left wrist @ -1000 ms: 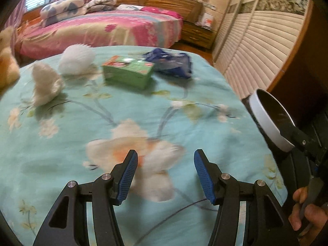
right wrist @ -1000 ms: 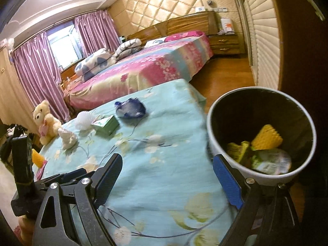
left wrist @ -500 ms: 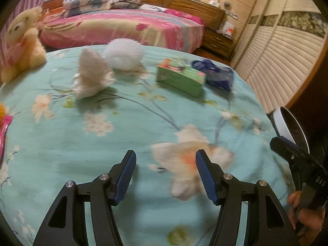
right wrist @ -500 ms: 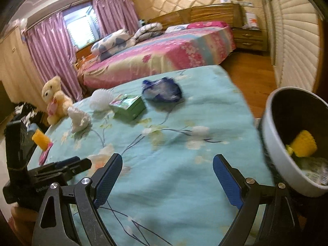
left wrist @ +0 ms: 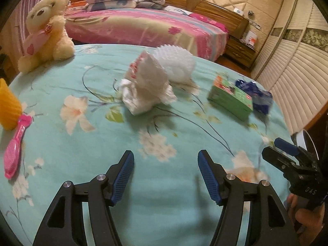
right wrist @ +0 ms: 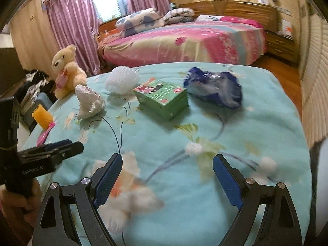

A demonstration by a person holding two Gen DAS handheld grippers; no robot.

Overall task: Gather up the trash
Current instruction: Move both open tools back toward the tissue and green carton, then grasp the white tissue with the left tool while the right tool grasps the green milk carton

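Observation:
On the teal flowered cloth lie a crumpled white wrapper (left wrist: 143,90) (right wrist: 89,101), a white foam net (left wrist: 174,65) (right wrist: 122,80), a green carton (left wrist: 230,98) (right wrist: 162,97) and a crumpled blue bag (left wrist: 256,96) (right wrist: 213,88). My left gripper (left wrist: 166,176) is open and empty, low over the cloth, with the white wrapper straight ahead. My right gripper (right wrist: 167,180) is open and empty, pointing toward the green carton and the blue bag. The white bin rim (left wrist: 305,137) shows at the table's right edge.
A teddy bear (left wrist: 45,32) (right wrist: 66,69) sits at the far left corner. A yellow ridged cup (left wrist: 8,104) (right wrist: 42,117) and a pink brush (left wrist: 17,143) (right wrist: 46,133) lie at the left edge. A pink bed (right wrist: 184,41) stands behind, louvred doors (left wrist: 297,65) on the right.
Both grippers have swung left, away from the bin toward the trash on the cloth. The bin has nearly left both views. The left gripper has come nearer the white wrapper.

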